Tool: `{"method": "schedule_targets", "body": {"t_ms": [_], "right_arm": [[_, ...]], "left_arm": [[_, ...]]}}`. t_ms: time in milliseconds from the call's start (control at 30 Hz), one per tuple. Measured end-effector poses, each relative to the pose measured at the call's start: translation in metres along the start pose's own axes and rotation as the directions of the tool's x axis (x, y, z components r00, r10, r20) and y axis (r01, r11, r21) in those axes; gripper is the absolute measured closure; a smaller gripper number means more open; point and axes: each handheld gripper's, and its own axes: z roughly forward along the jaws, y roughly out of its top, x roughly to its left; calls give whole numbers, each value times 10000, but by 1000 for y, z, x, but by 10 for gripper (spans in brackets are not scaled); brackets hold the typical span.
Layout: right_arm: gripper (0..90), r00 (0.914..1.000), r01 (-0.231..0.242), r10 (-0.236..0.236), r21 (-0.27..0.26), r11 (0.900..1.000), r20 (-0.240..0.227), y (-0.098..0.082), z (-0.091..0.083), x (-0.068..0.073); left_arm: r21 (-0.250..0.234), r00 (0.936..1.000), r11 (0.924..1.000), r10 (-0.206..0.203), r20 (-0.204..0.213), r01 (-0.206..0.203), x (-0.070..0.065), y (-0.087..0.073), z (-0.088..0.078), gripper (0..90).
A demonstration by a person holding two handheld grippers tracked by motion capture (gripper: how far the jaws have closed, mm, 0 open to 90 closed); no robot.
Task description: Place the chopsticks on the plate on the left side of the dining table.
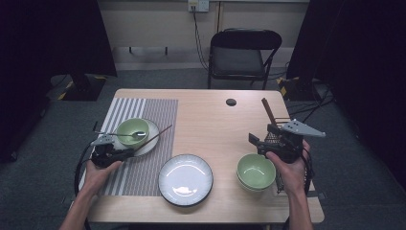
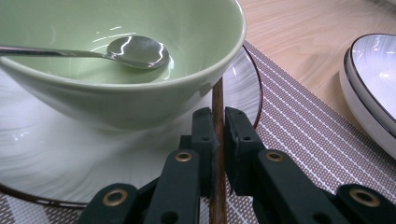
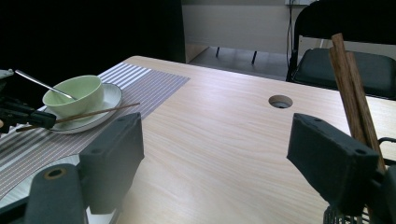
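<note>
The left claw [image 2: 218, 140] was clamped on a wooden chopstick [image 2: 217, 100], its far end leaning on the white plate [image 2: 46, 158] just beside the green bowl [image 2: 140, 100] holding a spoon [image 2: 137, 51]. The step looked like laying the chopstick beside that bowl; next it would need lowering and releasing. The right claw [image 3: 219, 158] gaped wide, holding nothing, well apart from the bowl over the desk [image 3: 224, 126].

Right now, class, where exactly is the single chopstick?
In the high view the chopstick lies at the table's left, slanting across the small plate's rim beside the green bowl, its near end clamped in the left hand-held gripper.
</note>
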Motion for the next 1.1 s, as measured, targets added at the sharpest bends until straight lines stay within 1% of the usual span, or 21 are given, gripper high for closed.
{"method": "schedule_targets", "body": {"t_ms": [100, 233, 333, 467, 567, 600, 667, 700, 800, 900, 933, 1000, 1033, 1100], "right_arm": [[178, 10000, -3, 2, -25, 10000, -17, 0, -1, -1], [178, 10000, 6, -6, -35, 10000, 24, 0, -2, -1], [178, 10000, -30, 30, -20, 10000, 31, 0, -2, -2], [178, 10000, -34, 34, -4, 10000, -4, 0, 0, -1], [178, 10000, -21, 21, 36, 10000, 14, -1, 0, -1], [178, 10000, -17, 17, 38, 10000, 11, -1, 0, -1], [178, 10000, -13, 13, 21, 10000, 32, -1, 0, -2], [178, 10000, -49, 49, 12, 10000, 18, -1, -1, -2], [178, 9999, -85, 85, -16, 10000, 59, -1, -2, -4], [182, 9999, -142, 142, 11, 9999, 76, -1, -1, -6], [185, 9999, -113, 113, 35, 9999, 72, -2, -1, -7], [195, 9999, -164, 163, 63, 9998, 51, -2, 0, -8], [200, 9998, -186, 185, 121, 9998, 79, -2, 0, -9], [238, 9997, -231, 231, 117, 9997, -17, -1, 0, -11]], "left_arm": [[0, 10000, 10000, -10, 16, 10, 1, -1, -1, 830], [-73, 10000, 10000, -4, -98, 3, 0, -2, -3, 827], [-97, 9998, 9999, -133, -151, 131, 1, -3, -4, 803], [-112, 9999, 9999, -40, -126, 39, 1, -1, -4, 786], [-65, 9999, 10000, 18, -107, -19, -2, 0, -4, 763], [-47, 9998, 10000, 62, -187, -63, -2, 0, -4, 754], [-83, 9998, 10000, 33, -213, -35, -4, 1, -7, 717], [-107, 9997, 9999, 73, -214, -76, -4, 2, -9, 707], [-302, 9998, 9995, 22, -198, -28, -7, 5, -14, 673], [-466, 9999, 9988, 117, 34, -115, -12, 9, -17, 637], [-558, 9997, 9984, 130, 218, -117, -14, 11, -17, 635], [-669, 9988, 9976, 180, 453, -150, -19, 15, -18, 632], [-674, 9977, 9976, 205, 653, -161, -22, 16, -18, 631], [-721, 9954, 9974, 168, 944, -100, -26, 20, -16, 614]]}}
